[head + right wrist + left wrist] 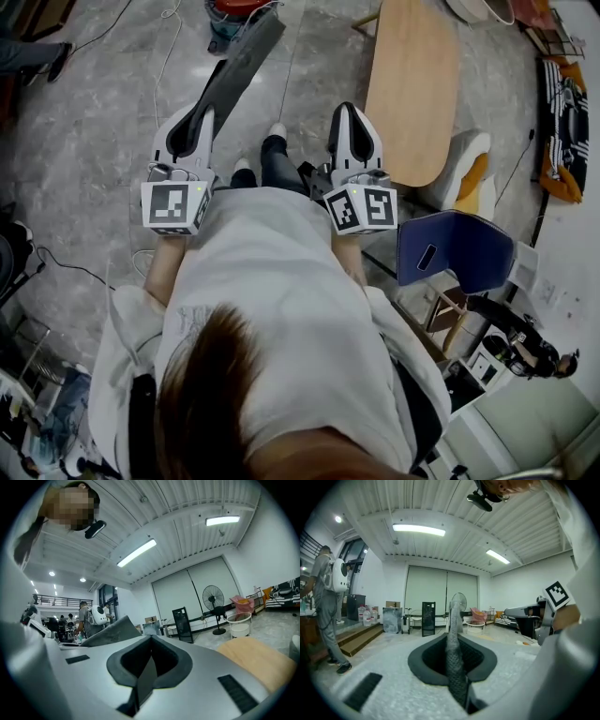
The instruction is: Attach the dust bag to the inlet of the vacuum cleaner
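In the head view my left gripper is held out level in front of the person, shut on the grey dust bag. The bag sticks out flat past the jaws over the floor. In the left gripper view the bag stands edge-on as a textured grey strip pinched in the left gripper. My right gripper is alongside, shut with nothing in it. In the right gripper view the right gripper has its jaws together, with the bag off to its left. I cannot make out a vacuum cleaner inlet.
A long wooden table stands ahead on the right, also in the right gripper view as a wooden table. A blue chair is close at the right. A standing fan and people are further off. Cables lie on the floor.
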Action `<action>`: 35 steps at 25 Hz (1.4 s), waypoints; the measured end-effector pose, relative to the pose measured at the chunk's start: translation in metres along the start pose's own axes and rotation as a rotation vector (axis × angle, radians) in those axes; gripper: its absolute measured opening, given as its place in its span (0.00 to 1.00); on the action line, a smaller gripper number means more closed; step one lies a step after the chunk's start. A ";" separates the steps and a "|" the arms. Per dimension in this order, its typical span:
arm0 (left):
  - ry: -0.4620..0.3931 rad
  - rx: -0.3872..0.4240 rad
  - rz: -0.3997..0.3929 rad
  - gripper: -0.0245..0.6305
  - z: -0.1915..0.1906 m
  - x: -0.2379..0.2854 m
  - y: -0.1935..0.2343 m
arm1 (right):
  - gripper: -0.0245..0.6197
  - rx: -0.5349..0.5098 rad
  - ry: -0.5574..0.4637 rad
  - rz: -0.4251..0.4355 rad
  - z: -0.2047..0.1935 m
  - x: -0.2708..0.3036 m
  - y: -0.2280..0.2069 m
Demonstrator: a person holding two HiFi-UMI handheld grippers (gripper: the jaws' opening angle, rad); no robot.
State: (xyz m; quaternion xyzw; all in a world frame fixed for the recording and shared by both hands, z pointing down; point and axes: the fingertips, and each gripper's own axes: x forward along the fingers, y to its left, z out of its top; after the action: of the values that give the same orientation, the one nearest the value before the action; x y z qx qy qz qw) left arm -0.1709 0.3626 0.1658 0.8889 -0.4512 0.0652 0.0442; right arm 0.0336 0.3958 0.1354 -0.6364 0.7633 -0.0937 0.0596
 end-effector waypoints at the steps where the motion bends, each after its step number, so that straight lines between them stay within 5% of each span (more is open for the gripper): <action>1: 0.006 -0.001 0.007 0.09 -0.001 0.006 0.002 | 0.04 0.011 0.004 0.006 -0.001 0.007 -0.004; 22: 0.014 -0.092 0.212 0.09 0.017 0.176 0.043 | 0.04 0.031 0.087 0.127 0.013 0.158 -0.141; 35: 0.074 -0.070 0.209 0.09 0.016 0.230 0.080 | 0.04 0.067 0.129 0.096 0.003 0.218 -0.162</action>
State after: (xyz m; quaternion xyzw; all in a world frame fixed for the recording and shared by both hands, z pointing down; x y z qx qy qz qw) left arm -0.0995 0.1304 0.1869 0.8321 -0.5414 0.0863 0.0846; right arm 0.1505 0.1538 0.1741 -0.5893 0.7917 -0.1572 0.0359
